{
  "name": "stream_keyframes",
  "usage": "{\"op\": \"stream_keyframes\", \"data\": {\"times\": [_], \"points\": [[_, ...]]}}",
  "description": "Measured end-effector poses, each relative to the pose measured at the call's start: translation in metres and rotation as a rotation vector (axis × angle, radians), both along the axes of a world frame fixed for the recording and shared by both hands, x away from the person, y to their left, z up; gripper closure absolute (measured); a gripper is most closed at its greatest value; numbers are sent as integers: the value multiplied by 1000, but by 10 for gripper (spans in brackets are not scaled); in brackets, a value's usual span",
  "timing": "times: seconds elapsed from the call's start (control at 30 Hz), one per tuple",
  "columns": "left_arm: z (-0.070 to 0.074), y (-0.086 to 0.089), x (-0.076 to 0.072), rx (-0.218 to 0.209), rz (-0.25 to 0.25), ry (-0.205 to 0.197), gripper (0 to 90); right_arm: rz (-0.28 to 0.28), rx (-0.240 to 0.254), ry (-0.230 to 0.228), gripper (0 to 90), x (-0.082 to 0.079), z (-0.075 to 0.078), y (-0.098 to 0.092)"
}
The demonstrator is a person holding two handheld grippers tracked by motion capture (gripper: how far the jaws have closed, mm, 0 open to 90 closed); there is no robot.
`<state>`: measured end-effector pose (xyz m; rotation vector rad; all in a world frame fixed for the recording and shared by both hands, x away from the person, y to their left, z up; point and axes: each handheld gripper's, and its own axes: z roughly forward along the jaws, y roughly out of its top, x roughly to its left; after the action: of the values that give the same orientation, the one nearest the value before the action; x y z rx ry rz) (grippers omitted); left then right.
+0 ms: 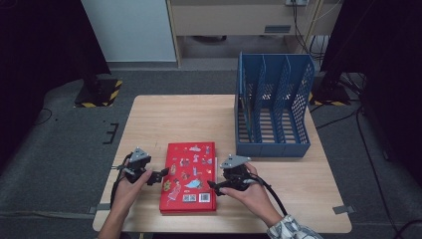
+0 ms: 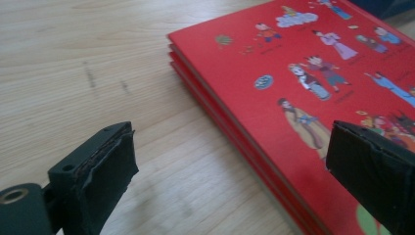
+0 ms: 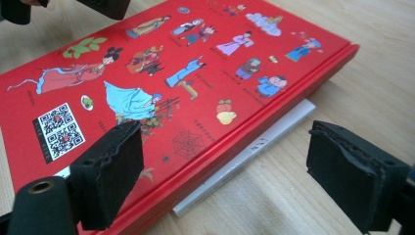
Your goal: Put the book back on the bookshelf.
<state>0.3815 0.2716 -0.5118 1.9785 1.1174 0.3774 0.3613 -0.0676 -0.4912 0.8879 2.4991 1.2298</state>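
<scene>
From above, a red book [image 1: 188, 177] lies flat on the wooden table [image 1: 189, 117], near the person's edge, with a blue file rack [image 1: 272, 107] standing well apart from it at the far right. The left gripper [image 1: 160, 175] sits just beside the book's left edge, its tips pointing inward at the cover, and the right gripper [image 1: 213, 187] sits at the book's right edge, likewise turned toward it, so the book lies between the two. In the left gripper view, the jaws stand wide apart with nothing pinched: one pad hangs over bare tabletop, the other over the red book [image 2: 313, 93], whose stacked long edge runs between them. In the right gripper view, the jaws also gape with nothing clamped: one pad hovers over the illustrated cover of the book [image 3: 161, 83], near the QR code [image 3: 57, 129], the other over the table beyond its edge. A thin white booklet [image 3: 254, 147] pokes out from under the book's side there. The left gripper's dark tips [image 3: 63, 7] show at the top left, across the cover.
</scene>
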Motion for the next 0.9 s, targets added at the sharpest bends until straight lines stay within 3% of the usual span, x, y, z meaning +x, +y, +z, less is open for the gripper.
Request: {"op": "stream_keyframes", "data": {"times": [0.13,0.27,0.33,0.43,0.6,0.9], "points": [[-4,-9,2,16,-46,18,38,7,-3,16,121,1,-3,2],[-6,-11,5,-9,-61,29,31,20,-13,51,97,2,-8,5],[-7,-12,5,-41,-71,52,50,25,-12,57,93,2,-9,5],[-8,-18,5,-48,-109,74,41,30,-17,62,91,2,-10,7],[-9,-23,8,-73,-123,93,38,36,-21,64,91,2,-13,9],[-8,-28,9,-63,-132,98,35,32,-16,72,80,5,-16,11]]}}
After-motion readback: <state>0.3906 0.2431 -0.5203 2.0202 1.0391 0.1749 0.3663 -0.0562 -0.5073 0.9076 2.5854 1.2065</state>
